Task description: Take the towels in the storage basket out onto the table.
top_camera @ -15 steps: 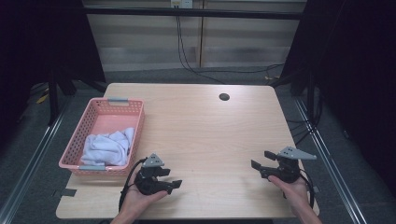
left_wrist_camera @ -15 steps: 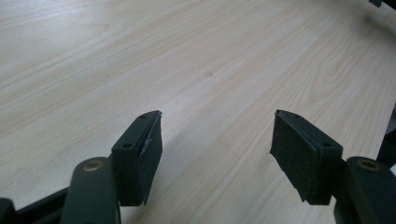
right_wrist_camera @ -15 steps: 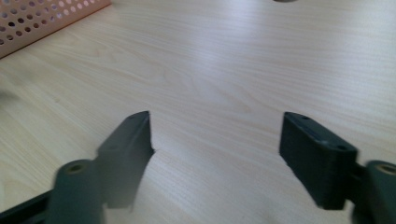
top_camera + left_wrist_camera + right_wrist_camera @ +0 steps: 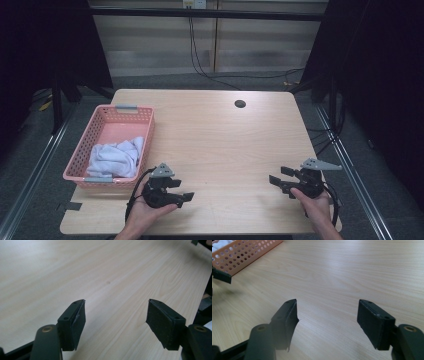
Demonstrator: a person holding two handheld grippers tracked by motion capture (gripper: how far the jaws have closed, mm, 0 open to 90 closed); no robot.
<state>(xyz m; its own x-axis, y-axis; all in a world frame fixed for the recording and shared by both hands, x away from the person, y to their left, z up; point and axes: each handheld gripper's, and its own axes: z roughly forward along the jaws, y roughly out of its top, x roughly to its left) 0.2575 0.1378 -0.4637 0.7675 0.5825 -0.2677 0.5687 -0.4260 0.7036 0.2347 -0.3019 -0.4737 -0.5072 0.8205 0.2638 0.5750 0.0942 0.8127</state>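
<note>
The high view looks forward and down from above the person's side, taking in the whole wooden table (image 4: 220,135), with the pink basket (image 4: 131,118) at its left. The left gripper view sits low and close over the tabletop (image 4: 105,277), looking along its own two jaws across bare wood. The right gripper view sits equally low, facing across the table toward the basket (image 4: 247,253). All three views share the tabletop; the high view and right gripper view share the basket.

Light wooden table (image 4: 225,135) with a round cable hole (image 4: 240,104) near its far edge, grey floor (image 4: 200,82) around it, pale panelled wall (image 4: 210,45) behind, black cables (image 4: 197,55) hanging down it, dark curtains (image 4: 385,75) flanking the table
</note>
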